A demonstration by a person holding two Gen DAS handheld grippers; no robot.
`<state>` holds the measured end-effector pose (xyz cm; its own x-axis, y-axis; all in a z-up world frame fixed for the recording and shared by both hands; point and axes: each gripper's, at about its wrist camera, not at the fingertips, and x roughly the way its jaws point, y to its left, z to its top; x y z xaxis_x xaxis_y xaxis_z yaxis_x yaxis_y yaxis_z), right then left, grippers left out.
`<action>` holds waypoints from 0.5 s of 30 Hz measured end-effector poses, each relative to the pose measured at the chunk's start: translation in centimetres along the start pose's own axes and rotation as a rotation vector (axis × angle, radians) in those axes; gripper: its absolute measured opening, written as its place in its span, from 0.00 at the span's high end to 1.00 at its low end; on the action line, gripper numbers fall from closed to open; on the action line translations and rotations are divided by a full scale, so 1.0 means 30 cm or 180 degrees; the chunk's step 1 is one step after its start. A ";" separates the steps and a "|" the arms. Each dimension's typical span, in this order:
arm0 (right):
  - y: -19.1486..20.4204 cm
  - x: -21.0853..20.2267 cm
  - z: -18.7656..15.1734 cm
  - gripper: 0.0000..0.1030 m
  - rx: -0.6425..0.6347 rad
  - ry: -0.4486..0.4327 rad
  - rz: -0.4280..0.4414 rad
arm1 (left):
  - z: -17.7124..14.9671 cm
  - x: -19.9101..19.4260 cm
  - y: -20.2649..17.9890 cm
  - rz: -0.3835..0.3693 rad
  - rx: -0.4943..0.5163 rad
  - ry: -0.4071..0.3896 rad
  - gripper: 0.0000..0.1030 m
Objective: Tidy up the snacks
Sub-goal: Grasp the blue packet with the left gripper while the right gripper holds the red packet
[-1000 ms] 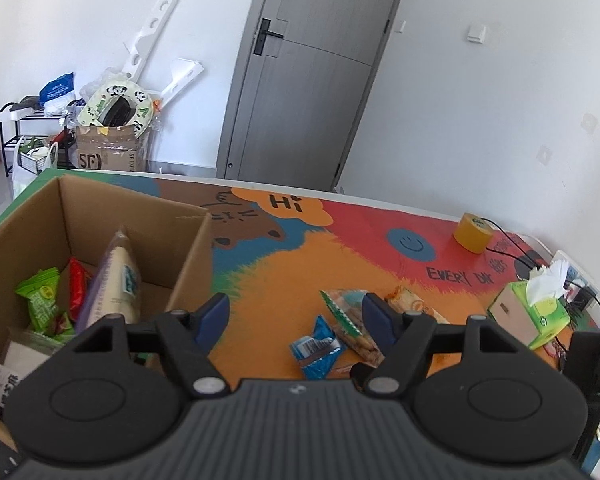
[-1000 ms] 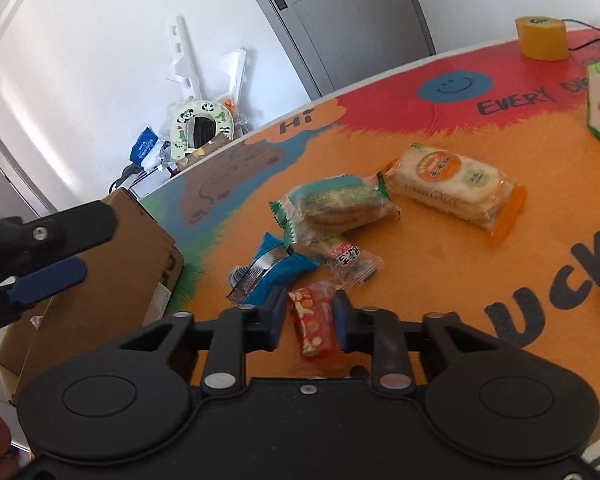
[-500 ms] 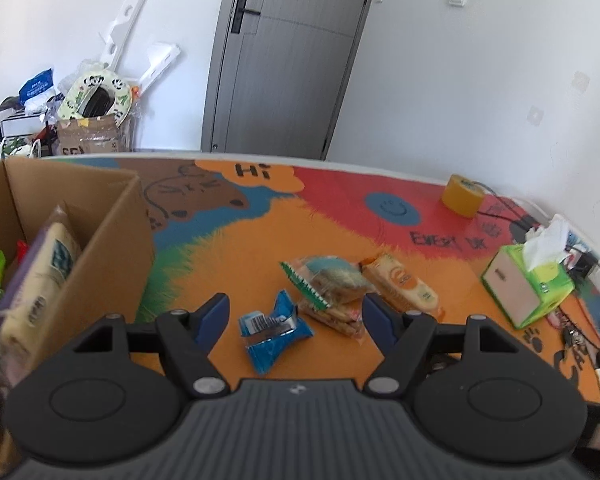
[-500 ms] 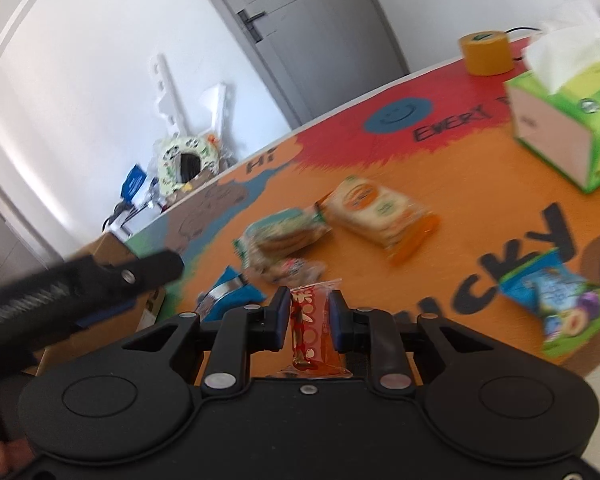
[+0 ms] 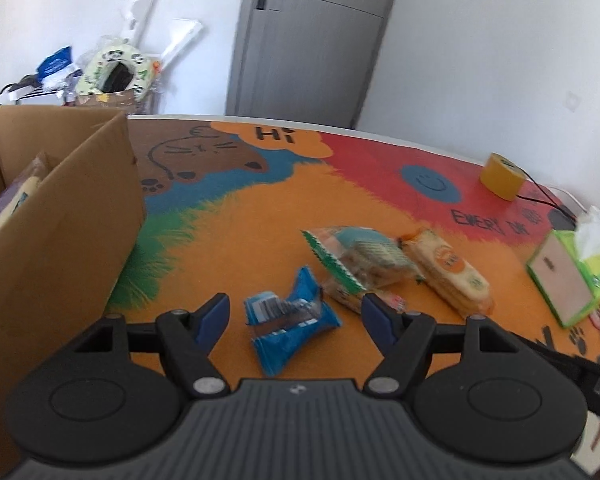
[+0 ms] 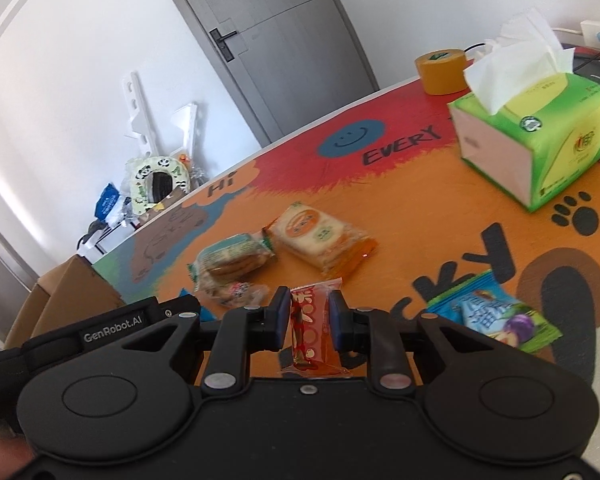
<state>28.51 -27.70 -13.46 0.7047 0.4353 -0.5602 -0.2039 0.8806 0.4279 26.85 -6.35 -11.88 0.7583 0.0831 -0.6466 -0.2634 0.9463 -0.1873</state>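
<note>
My left gripper [image 5: 294, 310] is open and hovers just above a blue snack packet [image 5: 290, 318] lying between its fingers on the colourful table mat. A green-edged biscuit pack [image 5: 360, 264] and an orange-labelled cracker pack [image 5: 446, 272] lie just beyond. The cardboard box [image 5: 60, 232] stands at the left with snacks inside. My right gripper [image 6: 310, 314] is shut on a small red snack packet [image 6: 310, 328], held above the mat. The biscuit pack [image 6: 232, 258], the cracker pack [image 6: 320, 236] and a blue-green pouch [image 6: 496, 316] show in the right wrist view.
A green tissue box [image 6: 540, 140] stands at the right, with a yellow tape roll [image 6: 440, 66] and cables behind it. The left gripper's body [image 6: 108, 328] sits close at the left of the right gripper. Clutter stands against the wall past the table's far edge.
My left gripper moved right from over the box and down toward the blue packet. My right gripper lifted the red packet off the mat and swung right toward the tissue box.
</note>
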 end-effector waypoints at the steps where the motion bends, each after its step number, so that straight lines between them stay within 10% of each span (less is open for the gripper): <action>1: -0.002 0.001 0.000 0.78 -0.0013 0.0001 -0.0008 | 0.000 0.008 0.002 0.0012 -0.0030 -0.0006 0.31; 8: 0.009 -0.007 -0.015 0.43 -0.0063 -0.0006 -0.0085 | -0.019 0.025 -0.009 0.0024 0.0065 -0.0030 0.48; 15: 0.018 0.001 -0.044 0.44 -0.0086 0.0088 -0.0240 | -0.036 0.002 -0.014 -0.0062 0.0104 -0.0034 0.71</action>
<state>27.54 -26.96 -14.18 0.6999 0.3724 -0.6095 -0.1695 0.9155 0.3648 26.37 -7.08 -12.64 0.7694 0.0678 -0.6352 -0.2290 0.9575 -0.1753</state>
